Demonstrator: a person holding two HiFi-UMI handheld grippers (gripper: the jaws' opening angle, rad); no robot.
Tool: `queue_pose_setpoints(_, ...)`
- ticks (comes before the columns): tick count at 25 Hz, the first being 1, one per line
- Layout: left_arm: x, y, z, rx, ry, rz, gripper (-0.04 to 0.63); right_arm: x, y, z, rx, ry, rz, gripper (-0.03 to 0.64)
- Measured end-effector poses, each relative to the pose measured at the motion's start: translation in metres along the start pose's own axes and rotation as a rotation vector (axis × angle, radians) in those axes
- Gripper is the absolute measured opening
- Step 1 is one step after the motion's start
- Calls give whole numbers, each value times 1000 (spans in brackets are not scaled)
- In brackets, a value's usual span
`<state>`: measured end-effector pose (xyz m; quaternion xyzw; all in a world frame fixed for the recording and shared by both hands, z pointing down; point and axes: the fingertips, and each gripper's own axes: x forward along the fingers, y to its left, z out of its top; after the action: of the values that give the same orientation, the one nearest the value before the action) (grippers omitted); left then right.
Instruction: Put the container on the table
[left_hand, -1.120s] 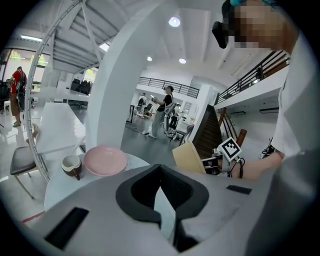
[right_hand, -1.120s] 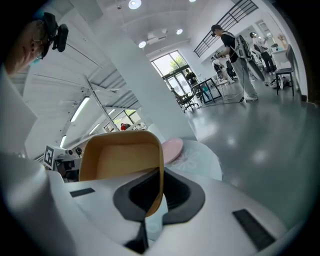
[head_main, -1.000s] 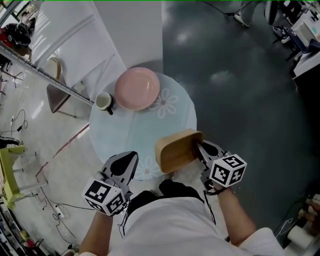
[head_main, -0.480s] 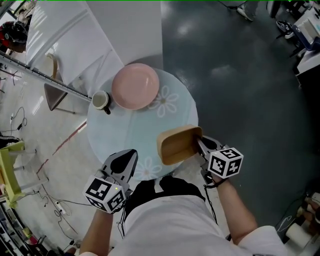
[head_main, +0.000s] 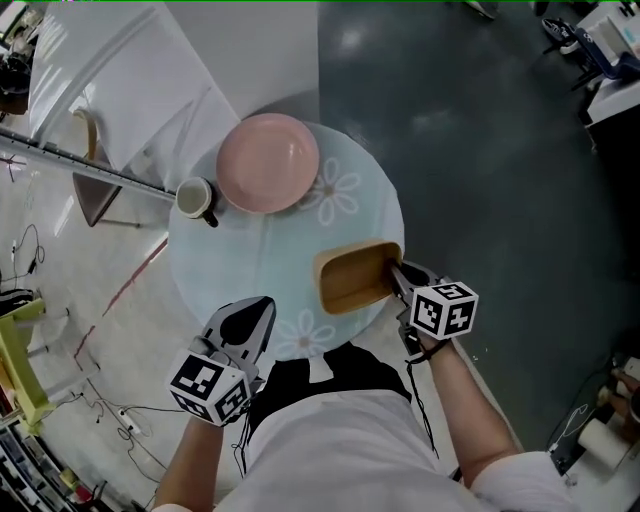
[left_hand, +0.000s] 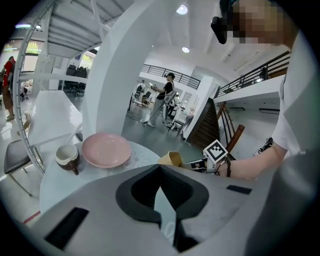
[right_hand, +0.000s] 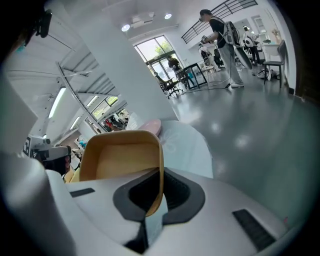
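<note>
1. Closest to us, a person in a white shirt (head_main: 340, 450) stands right up against the round, pale blue tabletop (head_main: 250, 265), with a gripper in each hand.
2. The left gripper (head_main: 264, 306) hovers over the near-left rim of the tabletop. Its jaws are pressed together with nothing between them, and it points across toward the far side.
3. Over to the right gripper (head_main: 396, 275), and this one is busy. Its jaws are clamped on the right-hand wall of the wooden container (head_main: 352, 282), one jaw inside the wall and one outside.
4. The container is open side up over the near-right part of the tabletop, close to the edge. From here I cannot tell whether its base is touching the surface.
5. A little farther in, a white flower print (head_main: 335, 195) on the tabletop lies between the container and the dishes behind it.
6. On the far half sits a pink plate (head_main: 268, 177), well apart from the container. Just beside it on the left stands a brown and cream cup (head_main: 194, 198), its handle turned toward the near side.
7. Past the tabletop on the left there is a chair (head_main: 92, 195). To the right, dark grey floor (head_main: 500, 150) stretches away.
8. Far down the hall, another person (left_hand: 162, 102) is standing well away from all this.
</note>
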<state>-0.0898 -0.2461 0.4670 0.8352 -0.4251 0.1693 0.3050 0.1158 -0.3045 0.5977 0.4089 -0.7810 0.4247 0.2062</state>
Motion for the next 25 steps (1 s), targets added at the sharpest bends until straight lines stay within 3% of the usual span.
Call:
queue_pose_setpoints(10, -11, 32, -7, 12, 26, -51, 21, 22, -7, -26, 25, 22, -125, 25)
queue_pose_setpoints(25, -10, 40, -27, -19, 59, -88, 21, 40, -25, -47, 25, 77, -208, 25)
